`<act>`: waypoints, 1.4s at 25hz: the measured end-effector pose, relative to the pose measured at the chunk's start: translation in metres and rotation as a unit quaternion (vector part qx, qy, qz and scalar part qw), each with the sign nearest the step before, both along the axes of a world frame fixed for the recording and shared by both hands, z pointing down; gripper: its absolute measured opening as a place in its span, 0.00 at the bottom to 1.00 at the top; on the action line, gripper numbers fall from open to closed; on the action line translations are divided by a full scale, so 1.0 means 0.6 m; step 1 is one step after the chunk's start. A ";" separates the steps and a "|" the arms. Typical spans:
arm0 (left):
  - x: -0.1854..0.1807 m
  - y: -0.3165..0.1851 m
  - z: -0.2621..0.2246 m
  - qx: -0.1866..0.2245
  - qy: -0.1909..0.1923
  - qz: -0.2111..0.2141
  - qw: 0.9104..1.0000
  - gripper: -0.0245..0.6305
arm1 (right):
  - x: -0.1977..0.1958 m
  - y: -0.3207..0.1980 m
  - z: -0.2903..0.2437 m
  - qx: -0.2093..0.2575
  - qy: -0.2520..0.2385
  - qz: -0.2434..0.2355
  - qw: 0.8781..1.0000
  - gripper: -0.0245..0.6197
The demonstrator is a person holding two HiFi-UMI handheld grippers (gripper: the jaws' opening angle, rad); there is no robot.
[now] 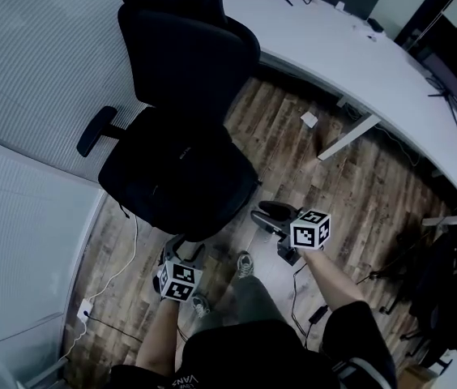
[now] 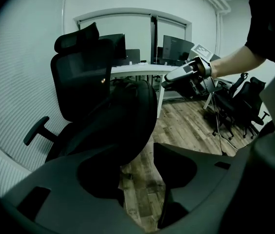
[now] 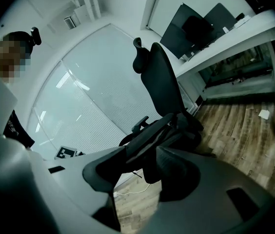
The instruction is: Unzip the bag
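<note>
Black bag (image 1: 186, 183) lies on office chair (image 1: 188, 51) seat, on wood floor (image 1: 293, 140) beside curved white table (image 1: 334, 51). Left tongs (image 1: 183, 251) and right tongs (image 1: 271, 214) are both agape and empty, near the bag. White shirt print is cut off and unreadable.

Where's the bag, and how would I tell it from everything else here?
Find the long white desk; a black office chair stands before it. The bag lies on the chair's seat: a soft, rounded black bulk, unlike the chair's upright back and thin armrest.
</note>
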State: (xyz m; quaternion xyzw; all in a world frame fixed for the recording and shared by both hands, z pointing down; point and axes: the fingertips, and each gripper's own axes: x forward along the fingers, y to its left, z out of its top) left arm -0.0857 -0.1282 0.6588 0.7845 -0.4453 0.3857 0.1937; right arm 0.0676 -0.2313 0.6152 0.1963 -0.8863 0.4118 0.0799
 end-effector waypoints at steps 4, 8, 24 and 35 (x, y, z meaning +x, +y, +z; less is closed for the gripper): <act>-0.003 0.016 -0.015 0.010 0.009 0.008 1.000 0.36 | -0.006 0.032 -0.024 0.021 0.010 0.026 0.999 0.31; -0.009 0.033 -0.044 0.030 0.022 0.011 0.999 0.36 | -0.017 0.077 -0.050 0.055 0.034 0.044 0.997 0.31; -0.062 0.127 -0.205 0.133 0.069 0.005 0.989 0.36 | -0.058 0.231 -0.181 0.151 0.052 0.183 0.970 0.29; -0.125 0.240 -0.319 0.201 0.094 -0.001 0.975 0.24 | -0.111 0.354 -0.273 0.202 0.037 0.216 0.954 0.14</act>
